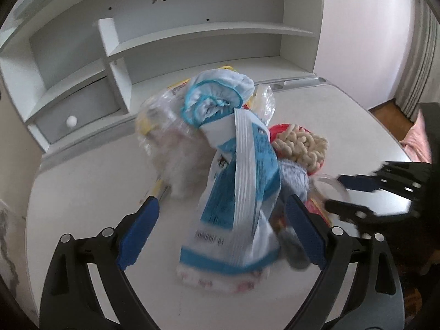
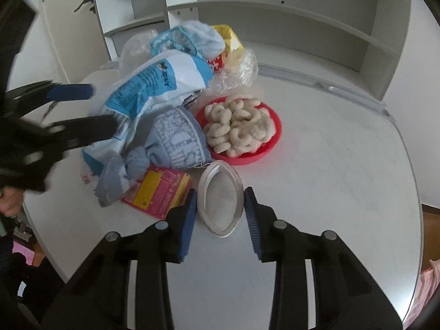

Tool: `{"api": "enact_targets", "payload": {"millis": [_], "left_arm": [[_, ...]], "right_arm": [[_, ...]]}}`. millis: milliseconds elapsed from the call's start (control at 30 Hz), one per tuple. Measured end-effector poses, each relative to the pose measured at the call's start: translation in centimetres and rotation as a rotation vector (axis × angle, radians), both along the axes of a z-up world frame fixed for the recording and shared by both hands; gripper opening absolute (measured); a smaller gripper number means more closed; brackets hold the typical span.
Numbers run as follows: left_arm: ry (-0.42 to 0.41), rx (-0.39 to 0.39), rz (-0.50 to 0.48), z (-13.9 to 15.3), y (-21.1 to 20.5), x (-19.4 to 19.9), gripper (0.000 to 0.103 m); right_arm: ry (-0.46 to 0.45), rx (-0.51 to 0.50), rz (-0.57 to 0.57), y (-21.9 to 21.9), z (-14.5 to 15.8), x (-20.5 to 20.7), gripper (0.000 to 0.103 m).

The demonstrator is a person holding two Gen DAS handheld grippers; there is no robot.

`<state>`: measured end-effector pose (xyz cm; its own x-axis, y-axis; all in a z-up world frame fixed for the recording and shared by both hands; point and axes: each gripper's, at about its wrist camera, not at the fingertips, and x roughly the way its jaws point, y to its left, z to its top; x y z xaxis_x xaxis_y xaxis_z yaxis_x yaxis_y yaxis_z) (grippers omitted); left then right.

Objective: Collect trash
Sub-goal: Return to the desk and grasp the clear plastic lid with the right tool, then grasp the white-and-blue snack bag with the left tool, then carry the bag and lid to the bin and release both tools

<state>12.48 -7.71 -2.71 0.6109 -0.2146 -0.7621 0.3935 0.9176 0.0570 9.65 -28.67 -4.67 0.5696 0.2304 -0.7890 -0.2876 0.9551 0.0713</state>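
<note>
A heap of trash lies on the white desk [image 2: 330,165]. It holds a blue and white snack bag [image 1: 242,181], a clear plastic bag [image 2: 239,68], a yellow wrapper [image 2: 228,38], a grey-blue cloth pouch [image 2: 176,143] and a pink and yellow box [image 2: 159,192]. My left gripper [image 1: 222,220] is open, its blue pads either side of the snack bag's lower end without pressing it. My right gripper [image 2: 220,203] is shut on a clear plastic cup [image 2: 220,198], which is squeezed into an oval just in front of the box.
A red bowl [image 2: 275,137] full of pale snack rings sits beside the heap. White hutch shelves [image 1: 192,41] with a small drawer [image 1: 82,110] stand at the back of the desk. Wooden floor [image 1: 385,110] shows past the desk's right edge.
</note>
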Motion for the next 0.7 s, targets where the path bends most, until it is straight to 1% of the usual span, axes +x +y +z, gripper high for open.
{"api": "enact_targets", "payload": {"millis": [67, 100, 133, 200, 233, 267, 367, 433, 567, 633, 700], "left_arm": [[-0.004, 0.01, -0.011, -0.1, -0.7, 0.6, 0.087], [0.001, 0.012, -0.014, -0.1, -0.9, 0.8, 0.081], [0.011, 0.011, -0.017, -0.2, -1.0, 0.9, 0.072], [0.028, -0.007, -0.034, -0.2, -1.3, 1.0, 0.057], [0.023, -0.01, -0.036, -0.1, -1.2, 0.8, 0.05], [0.009, -0.003, -0.035, 0.4, -1.3, 0.5, 0.048], [-0.033, 0.001, -0.046, 2.0, -1.3, -0.8, 0.045], [-0.073, -0.01, -0.05, 3.8, -1.2, -2.0, 0.045], [-0.112, -0.031, -0.06, 6.2, -1.6, -3.1, 0.045], [-0.126, -0.059, -0.079, 7.2, -2.6, -3.8, 0.045], [-0.131, -0.064, -0.124, 7.4, -4.5, -4.7, 0.045]], "right_arm": [[-0.004, 0.01, -0.017, -0.9, 0.5, -0.9, 0.035], [-0.004, 0.014, -0.022, -1.1, 0.6, -1.3, 0.035], [-0.005, 0.017, -0.028, -1.5, 0.8, -1.7, 0.035], [-0.01, 0.024, -0.042, -1.9, 1.2, -2.3, 0.035], [-0.016, 0.027, -0.054, -2.3, 1.5, -2.7, 0.035], [-0.019, 0.03, -0.062, -2.6, 1.6, -3.0, 0.035], [-0.034, 0.056, -0.094, -3.7, 2.3, -4.3, 0.035], [-0.045, 0.068, -0.119, -4.7, 2.8, -5.2, 0.035], [-0.056, 0.099, -0.184, -6.8, 3.4, -7.0, 0.035], [-0.066, 0.102, -0.222, -8.2, 3.8, -8.1, 0.035], [-0.074, 0.113, -0.273, -10.2, 3.9, -9.6, 0.035]]}}
